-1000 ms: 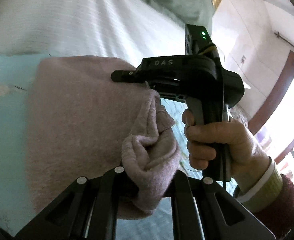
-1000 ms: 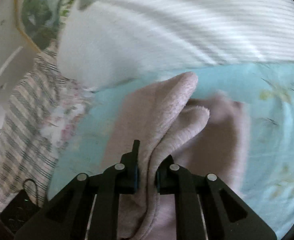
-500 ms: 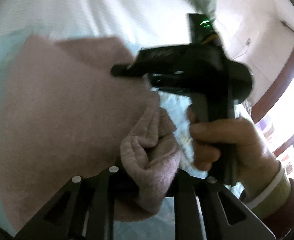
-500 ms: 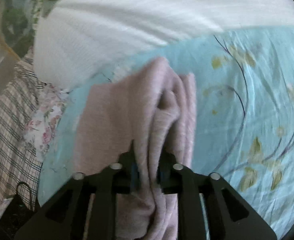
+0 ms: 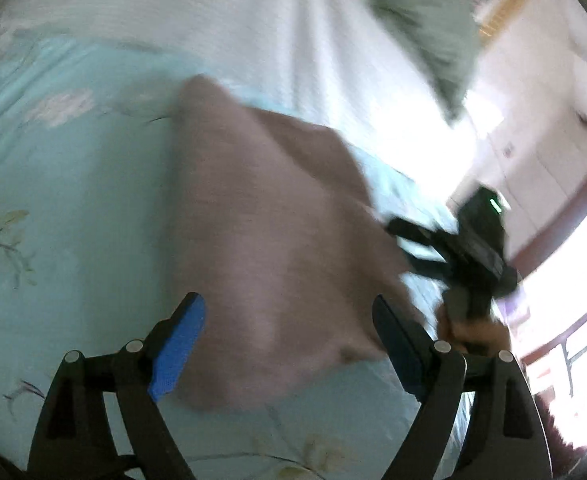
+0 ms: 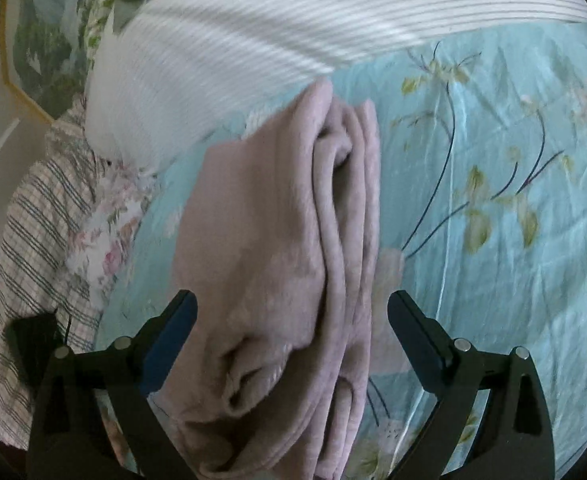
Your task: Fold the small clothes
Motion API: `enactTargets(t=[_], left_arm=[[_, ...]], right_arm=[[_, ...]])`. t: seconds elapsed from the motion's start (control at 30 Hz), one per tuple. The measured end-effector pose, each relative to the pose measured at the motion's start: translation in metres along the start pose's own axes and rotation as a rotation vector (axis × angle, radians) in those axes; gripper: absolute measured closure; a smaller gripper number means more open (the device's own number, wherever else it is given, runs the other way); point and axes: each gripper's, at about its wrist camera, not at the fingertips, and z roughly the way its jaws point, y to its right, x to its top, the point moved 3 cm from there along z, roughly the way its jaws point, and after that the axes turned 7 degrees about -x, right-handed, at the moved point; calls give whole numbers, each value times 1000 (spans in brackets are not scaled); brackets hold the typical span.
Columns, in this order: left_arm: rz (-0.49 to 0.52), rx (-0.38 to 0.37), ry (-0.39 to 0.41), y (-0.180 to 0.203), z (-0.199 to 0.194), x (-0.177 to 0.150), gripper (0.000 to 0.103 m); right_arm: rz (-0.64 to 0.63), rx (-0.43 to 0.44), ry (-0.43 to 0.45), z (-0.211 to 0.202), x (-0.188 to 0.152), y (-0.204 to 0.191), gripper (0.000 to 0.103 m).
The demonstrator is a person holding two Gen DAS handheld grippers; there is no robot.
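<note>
A dusty-pink knitted garment (image 5: 269, 240) lies folded on a light blue flowered bed sheet (image 5: 53, 208). My left gripper (image 5: 289, 312) is over its near edge, jaws opening wide, the blue pads clear of the cloth. In the right wrist view the same pink garment (image 6: 277, 248) shows its stacked folded layers. My right gripper (image 6: 293, 312) straddles them, jaws opening, pads not pressing. The other hand-held gripper (image 5: 465, 248) shows blurred at the right in the left wrist view, held by a hand (image 5: 473, 328).
A white striped cover (image 6: 293, 32) lies bunched at the back of the bed. A checked and flowered cloth (image 6: 53, 224) hangs at the left edge. A green pillow (image 5: 425, 20) sits far back; a bright window (image 5: 565, 312) is to the right.
Both grippers let go of the pink garment: their jaws went from shut on its folds to wide apart. The garment dropped flat onto the sheet, and the left gripper moved sideways.
</note>
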Motion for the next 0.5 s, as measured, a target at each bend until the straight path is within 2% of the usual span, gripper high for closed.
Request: enactTargets(t=[0.13, 0.2, 0.27, 0.3, 0.33, 0.37, 0.4, 0.43, 0.5], left_arm=[[-109, -30, -50, -39, 20, 16, 17], [-125, -40, -96, -49, 36, 16, 17], [-121, -61, -89, -54, 50, 22, 17], [-107, -77, -86, -52, 53, 25, 19], [-104, -106, -113, -51, 62, 28, 27], [-105, -104, -127, -53, 66, 27, 33], [-100, -94, -131, -54, 70, 28, 47], [-96, -100, -140, -55, 71, 30, 57], [-98, -122, -131, -52, 65, 34, 65]], right_arm=[[12, -2, -39, 15, -2, 3, 6], [25, 12, -51, 22, -3, 6, 6], [37, 28, -67, 30, -4, 8, 7], [33, 29, -74, 34, -3, 7, 9], [29, 22, -81, 37, -1, 7, 13], [33, 18, -90, 40, -1, 6, 32], [54, 16, -105, 45, 0, 8, 55], [84, 13, -122, 49, -1, 9, 58], [80, 9, -104, 47, -2, 4, 64]])
